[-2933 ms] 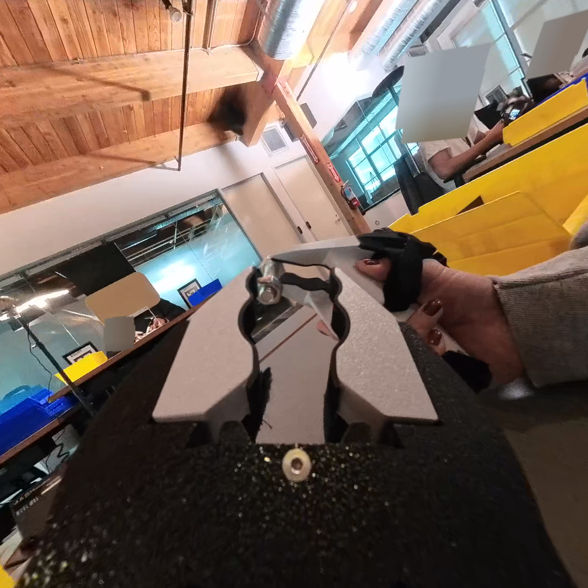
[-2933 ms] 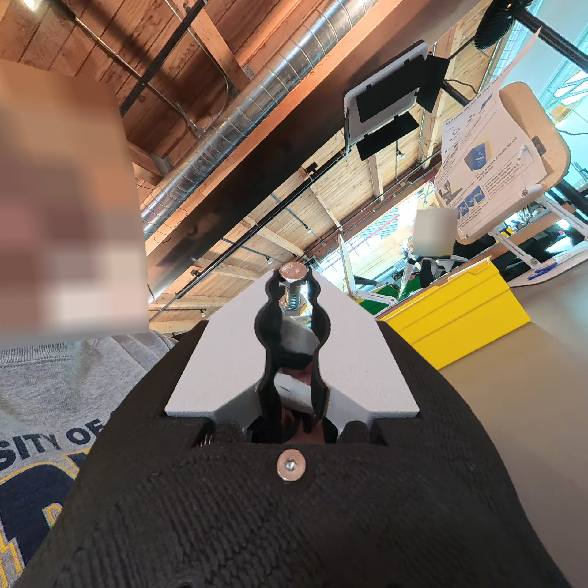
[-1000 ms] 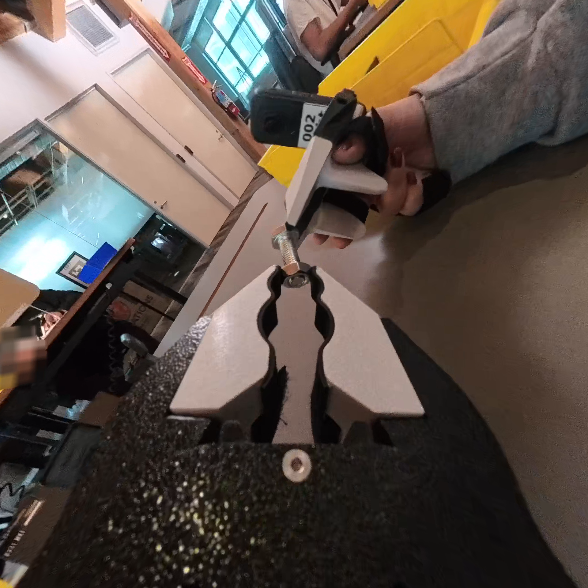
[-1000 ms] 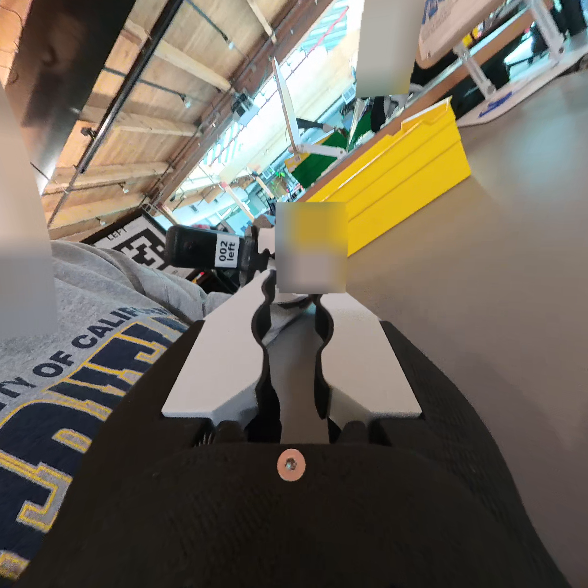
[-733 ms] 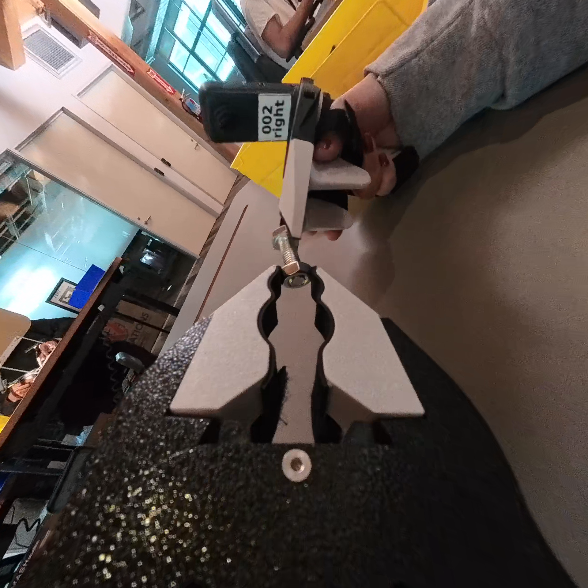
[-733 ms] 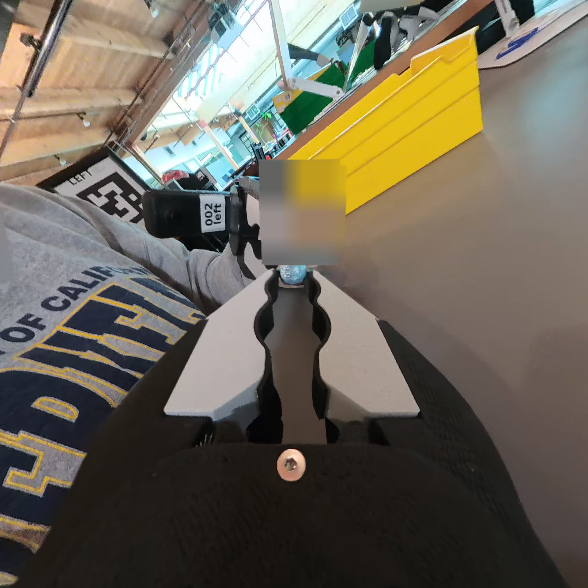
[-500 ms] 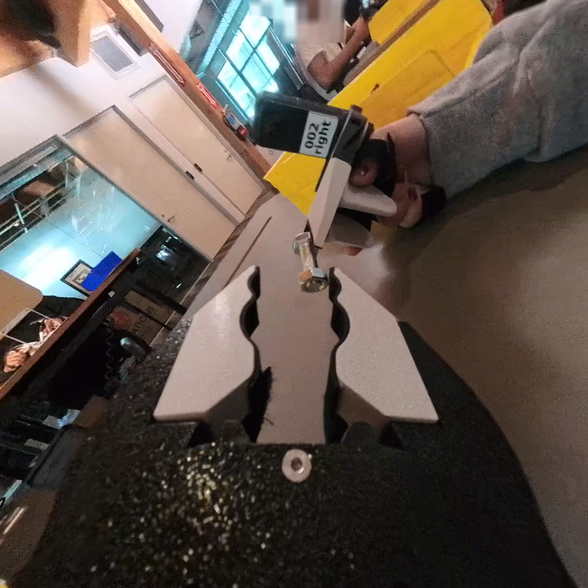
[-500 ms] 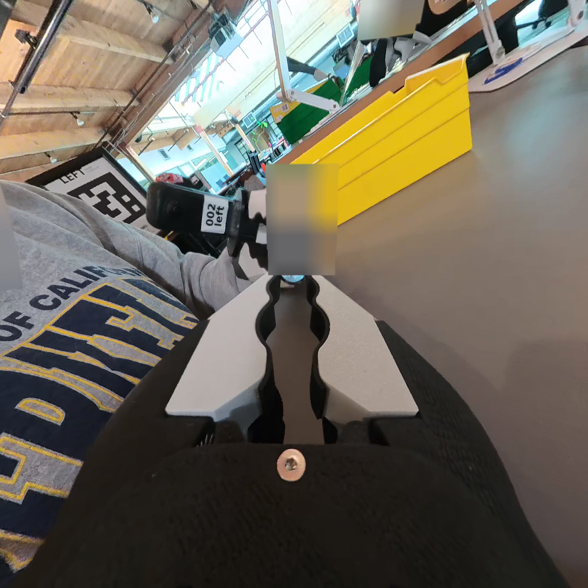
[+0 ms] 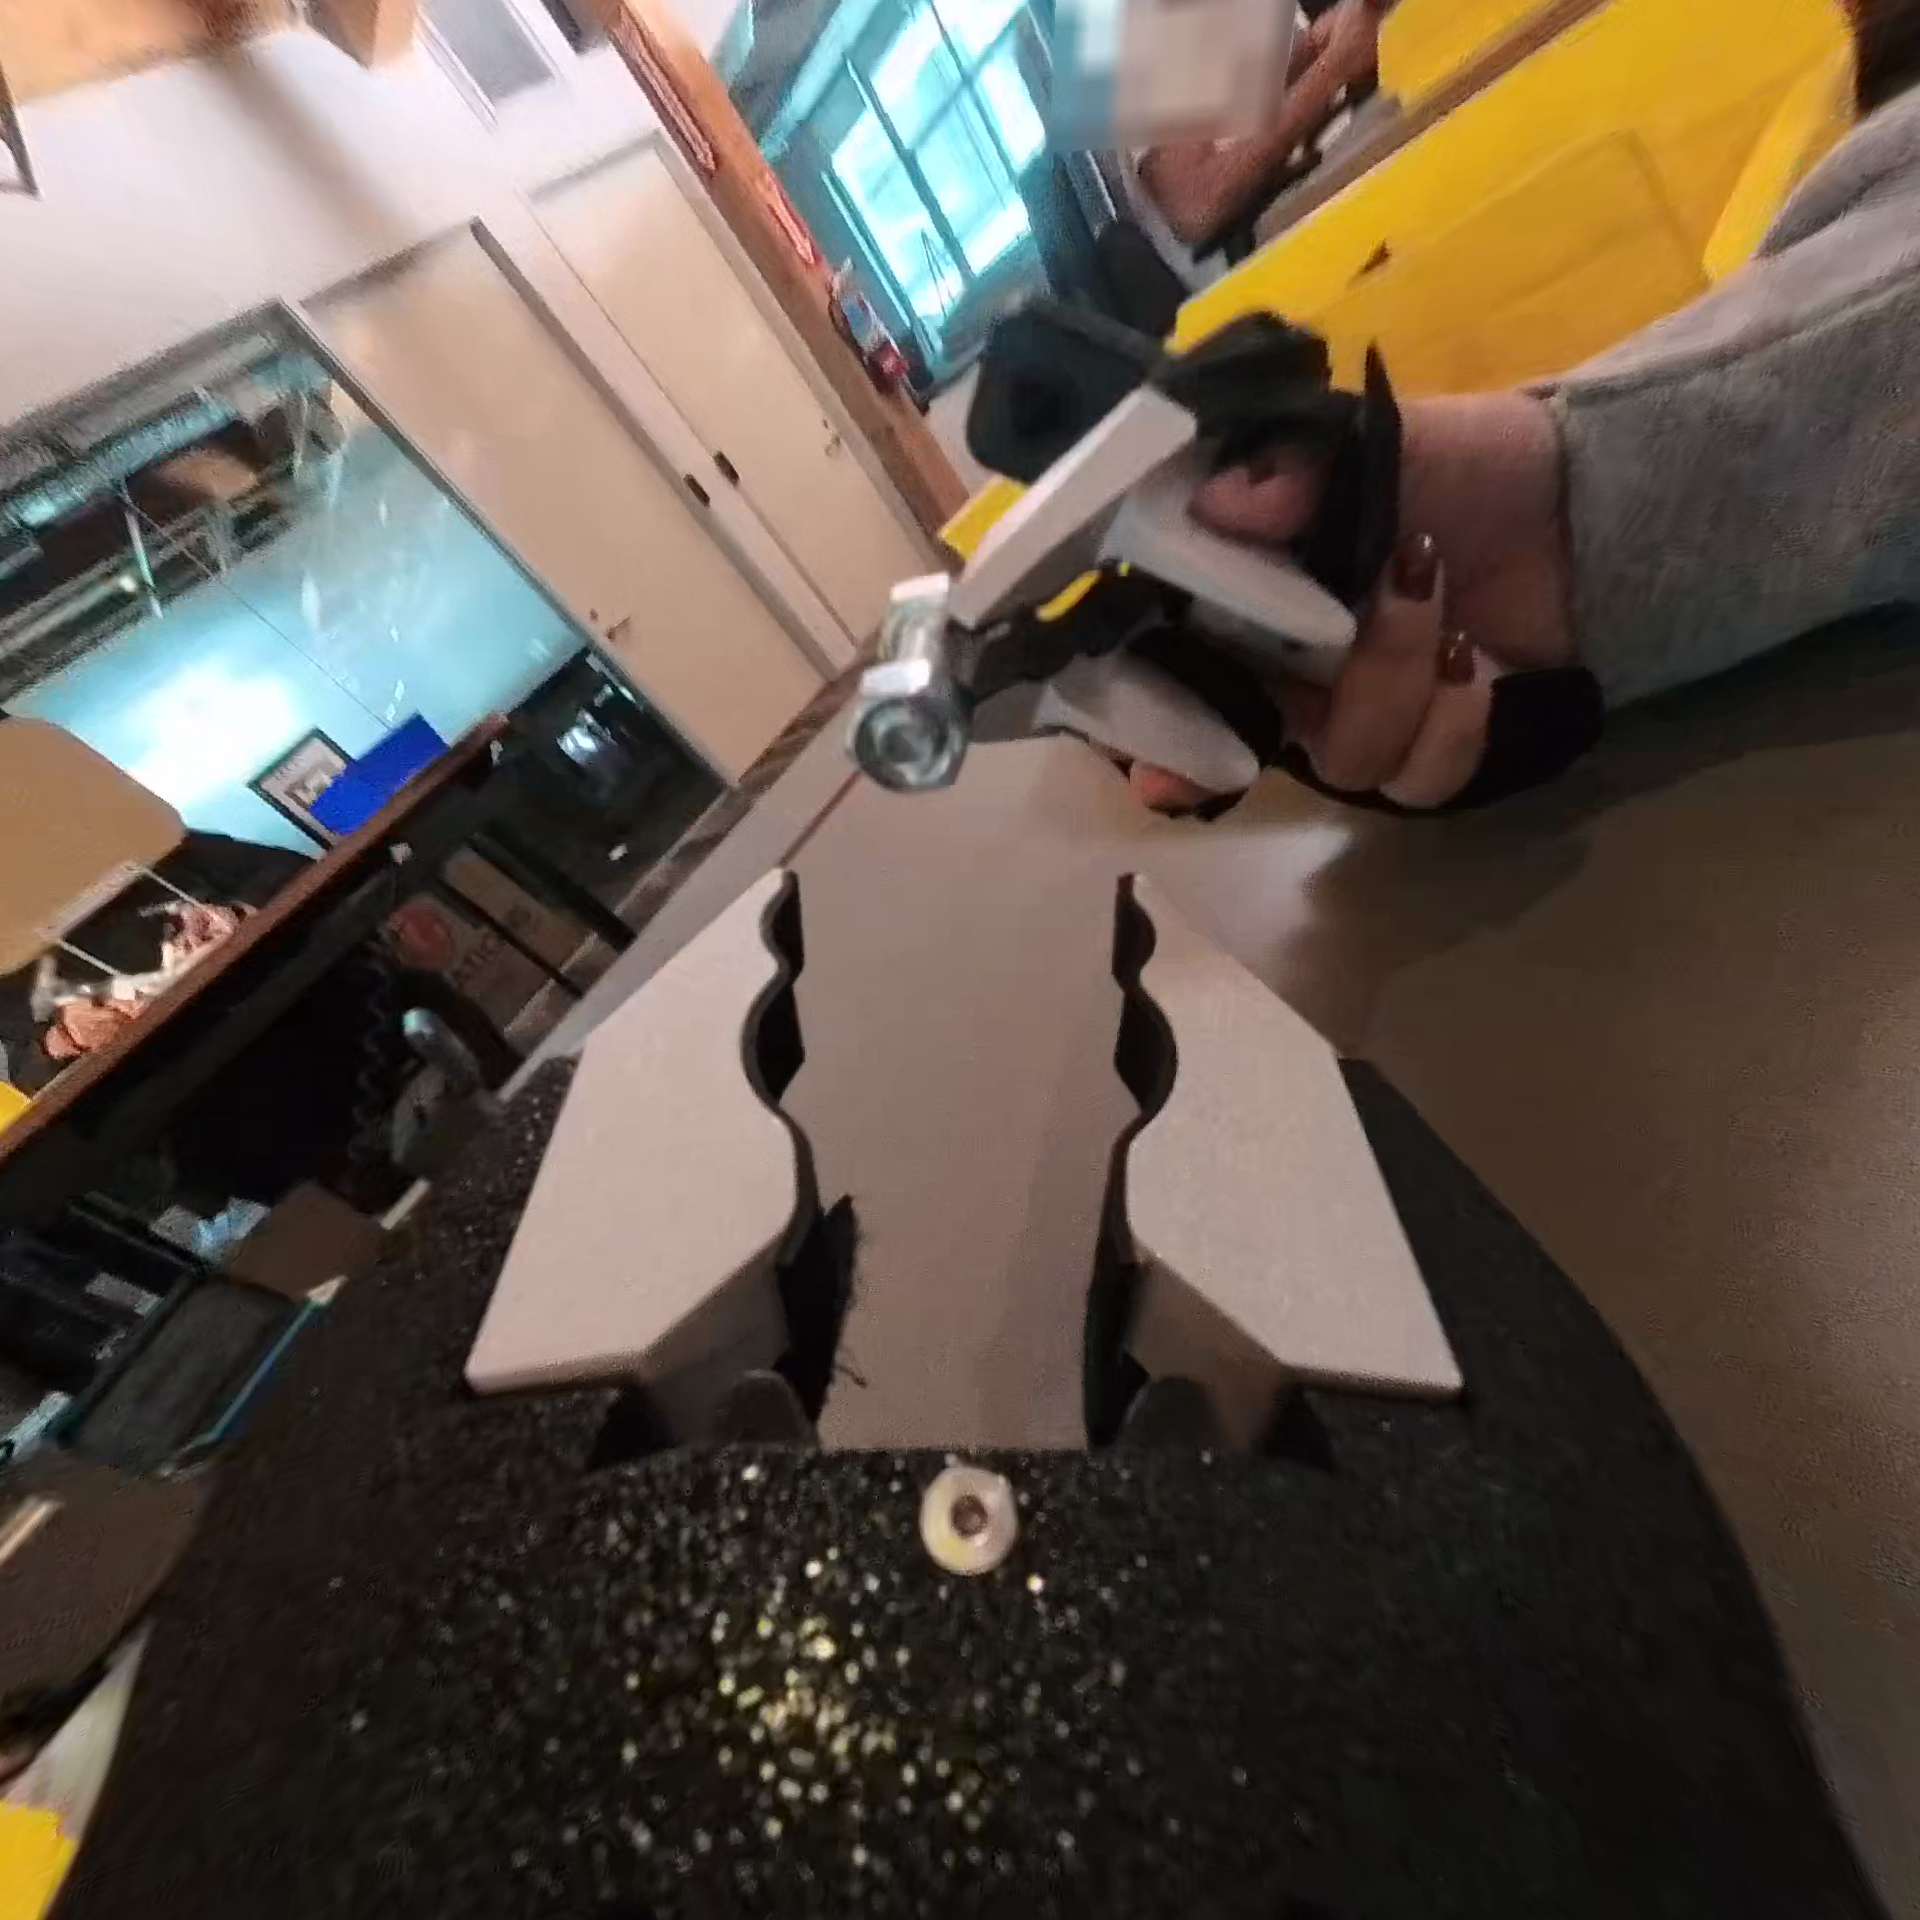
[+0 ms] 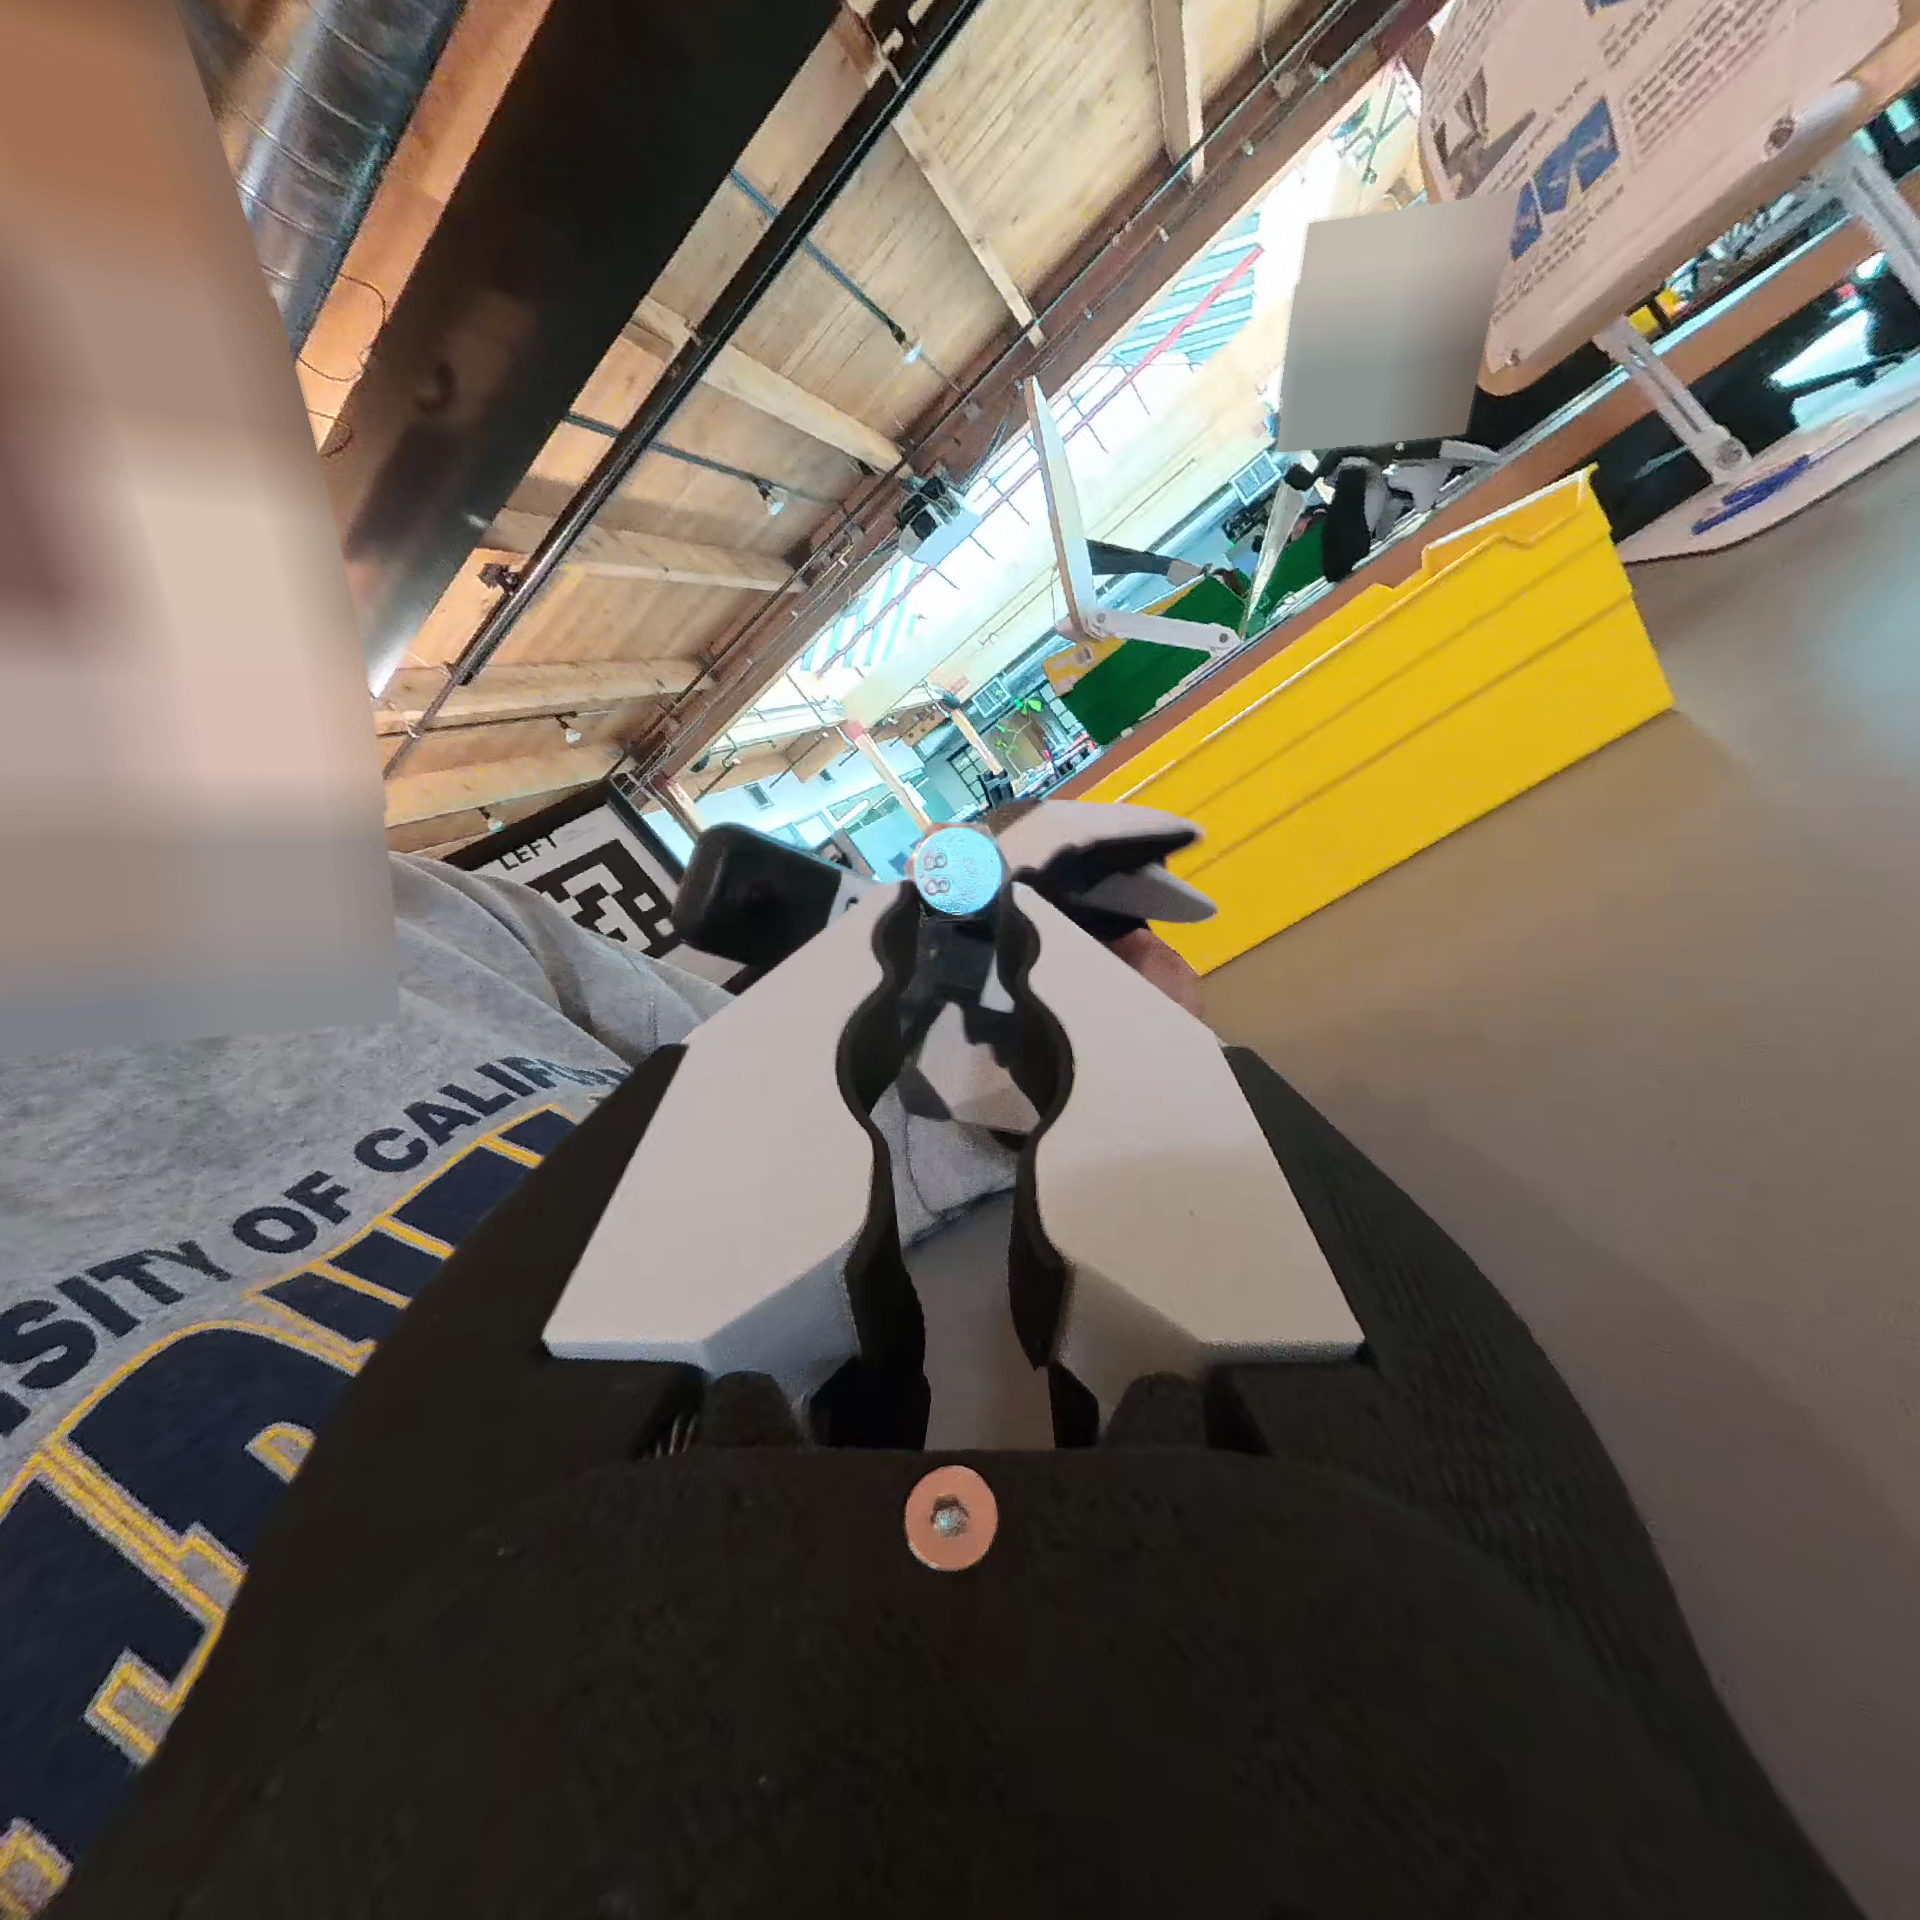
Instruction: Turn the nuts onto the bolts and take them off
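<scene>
Left hand-held gripper (image 9: 956,997): fingers spread wide, nothing between them, tips pointing at the bolt end from a little way off. No contact with nut or bolt.

Right hand-held gripper (image 10: 958,914): clamped at its tips on the bolt (image 10: 956,871), just under the round head, which faces this camera. From the left wrist view the bolt sticks out leftward from these fingers, held up off the grey table (image 9: 1558,1039).

Nut (image 9: 906,736): sits at the free end of the bolt thread, a stretch of bare thread between it and the head.

Yellow bin (image 10: 1403,727): far right on the table, well apart from the work.

Progress, as judged: the nut is on, near the tip; whether it is going on or coming off cannot be told. Left fingers must close on the nut again to turn it.
</scene>
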`<state>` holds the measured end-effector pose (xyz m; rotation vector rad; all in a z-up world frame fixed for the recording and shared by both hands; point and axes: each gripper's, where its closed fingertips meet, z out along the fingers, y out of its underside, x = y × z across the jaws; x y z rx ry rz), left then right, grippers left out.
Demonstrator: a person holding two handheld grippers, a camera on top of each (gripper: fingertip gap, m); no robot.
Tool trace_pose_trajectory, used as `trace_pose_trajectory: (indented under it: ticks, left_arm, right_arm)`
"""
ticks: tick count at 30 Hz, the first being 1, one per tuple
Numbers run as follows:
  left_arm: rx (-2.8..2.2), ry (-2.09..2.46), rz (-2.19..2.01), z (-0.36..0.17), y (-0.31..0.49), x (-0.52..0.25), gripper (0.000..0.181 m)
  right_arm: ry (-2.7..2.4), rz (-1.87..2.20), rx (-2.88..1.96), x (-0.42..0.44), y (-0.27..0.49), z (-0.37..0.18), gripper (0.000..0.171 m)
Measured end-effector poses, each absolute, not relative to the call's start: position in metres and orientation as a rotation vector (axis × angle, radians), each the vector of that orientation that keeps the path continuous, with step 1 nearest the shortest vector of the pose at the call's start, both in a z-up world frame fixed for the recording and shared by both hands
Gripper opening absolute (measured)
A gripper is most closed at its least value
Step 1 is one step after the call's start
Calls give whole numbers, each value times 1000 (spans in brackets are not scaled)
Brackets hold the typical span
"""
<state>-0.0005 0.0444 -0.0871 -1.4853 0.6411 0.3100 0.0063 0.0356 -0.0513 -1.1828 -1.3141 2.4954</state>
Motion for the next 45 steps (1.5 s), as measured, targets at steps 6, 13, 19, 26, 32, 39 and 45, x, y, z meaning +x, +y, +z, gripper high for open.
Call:
trace_pose_trajectory:
  ticks: [6,13,19,26,32,39,45]
  left_arm:
    - [-1261,760,435,-66,27,30,55]
    - [-1473,603,233,-83,44,11,60]
    - [-1509,561,73,-81,45,24,39]
    - [-1658,659,267,-106,56,2,18]
    - [-1590,1087,875,-127,53,-11,17]
    - [-1558,1298,1060,-144,53,-8,17]
    - [-1543,1309,1081,-143,54,-7,17]
  right_arm:
    - [-1273,2515,-1175,6,37,-49,12]
    - [-1257,2471,-1197,3,44,-52,6]
    - [-1352,2350,-1193,1,37,-59,6]
    - [-1538,1927,-1238,-6,44,-81,10]
    - [-1794,1658,-1283,0,41,-111,24]
    - [-1912,1486,-1189,4,33,-117,22]
    - [-1961,1385,-1183,5,33,-125,30]
